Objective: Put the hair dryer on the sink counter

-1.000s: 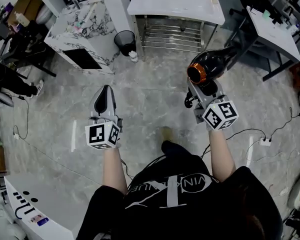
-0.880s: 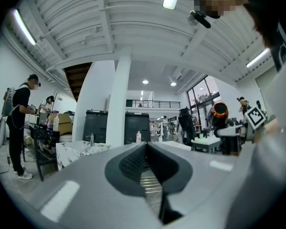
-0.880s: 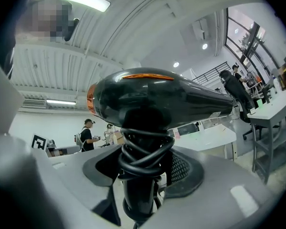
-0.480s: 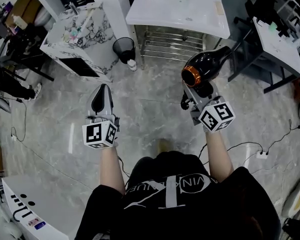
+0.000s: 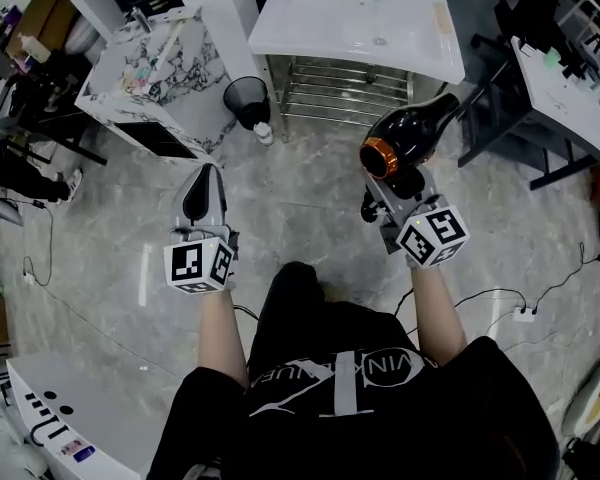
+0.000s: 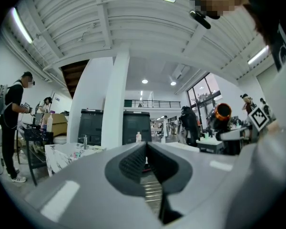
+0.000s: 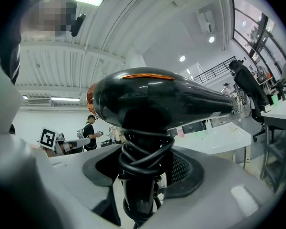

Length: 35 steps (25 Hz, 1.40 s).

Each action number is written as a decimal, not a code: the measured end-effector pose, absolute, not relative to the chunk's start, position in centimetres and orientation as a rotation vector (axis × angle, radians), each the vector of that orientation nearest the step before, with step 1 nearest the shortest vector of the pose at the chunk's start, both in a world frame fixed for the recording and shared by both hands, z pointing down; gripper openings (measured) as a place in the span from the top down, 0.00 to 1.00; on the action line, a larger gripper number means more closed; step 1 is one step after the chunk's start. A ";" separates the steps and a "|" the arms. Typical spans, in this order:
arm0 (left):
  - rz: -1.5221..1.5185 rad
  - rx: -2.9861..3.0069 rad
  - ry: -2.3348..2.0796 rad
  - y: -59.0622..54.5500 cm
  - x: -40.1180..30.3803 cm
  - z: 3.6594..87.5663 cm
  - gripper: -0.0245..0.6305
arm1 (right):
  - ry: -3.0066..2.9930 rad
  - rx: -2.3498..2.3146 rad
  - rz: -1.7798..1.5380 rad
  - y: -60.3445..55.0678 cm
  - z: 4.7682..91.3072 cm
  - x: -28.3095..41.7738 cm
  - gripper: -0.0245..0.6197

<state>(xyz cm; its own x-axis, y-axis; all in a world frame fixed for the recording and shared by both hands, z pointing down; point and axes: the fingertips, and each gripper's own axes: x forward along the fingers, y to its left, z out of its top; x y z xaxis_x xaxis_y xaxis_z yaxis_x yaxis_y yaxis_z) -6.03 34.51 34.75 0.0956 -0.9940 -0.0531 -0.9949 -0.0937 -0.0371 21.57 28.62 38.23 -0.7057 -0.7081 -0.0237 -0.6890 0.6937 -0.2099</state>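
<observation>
The black hair dryer (image 5: pixel 408 134), with an orange ring at its rear end, stands upright in my right gripper (image 5: pixel 393 182), which is shut on its handle. In the right gripper view the dryer (image 7: pixel 157 97) fills the middle, its cord wound round the handle between the jaws. The white sink counter (image 5: pixel 330 30) lies ahead, beyond the dryer's nozzle and apart from it. My left gripper (image 5: pixel 208 176) is held level to the left, shut with nothing in it. In the left gripper view its jaws meet at the tips (image 6: pixel 146 149), and the dryer (image 6: pixel 222 112) shows at the right.
A marble-patterned counter (image 5: pixel 145 63) stands at the left, with a black waste bin (image 5: pixel 245 97) and a small bottle (image 5: pixel 268 132) between it and the sink's metal rack (image 5: pixel 340 88). A white desk (image 5: pixel 565 83) is at the right. Cables (image 5: pixel 525 313) cross the floor.
The sink counter and marble counter have come nearer in the head view as the person walks forward. Both grippers moved with them; the dryer stays gripped.
</observation>
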 end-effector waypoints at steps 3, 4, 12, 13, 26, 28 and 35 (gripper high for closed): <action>0.016 -2.290 2.073 32.4 -6.7 35.3 0.96 | 2.798 -1.163 -0.291 26.7 38.4 20.9 0.56; 0.018 -2.294 2.067 31.6 -6.9 35.4 0.96 | 2.800 -1.166 -0.291 26.1 38.6 20.7 0.56; 0.028 -2.338 1.998 21.9 -9.7 34.7 0.96 | 2.776 -1.211 -0.300 17.8 38.5 17.4 0.56; 0.025 -2.342 1.993 20.5 -10.3 34.6 0.96 | 2.774 -1.216 -0.302 16.6 38.3 16.8 0.56; 0.003 -2.433 1.958 4.8 -18.1 35.1 0.96 | 2.765 -1.275 -0.349 2.6 38.0 8.6 0.56; 0.000 -2.441 1.947 2.7 -19.1 35.1 0.96 | 2.759 -1.281 -0.360 0.6 38.2 7.5 0.56; 0.012 -2.479 1.932 -3.5 -22.1 36.3 0.96 | 2.748 -1.308 -0.375 -4.6 38.5 4.1 0.56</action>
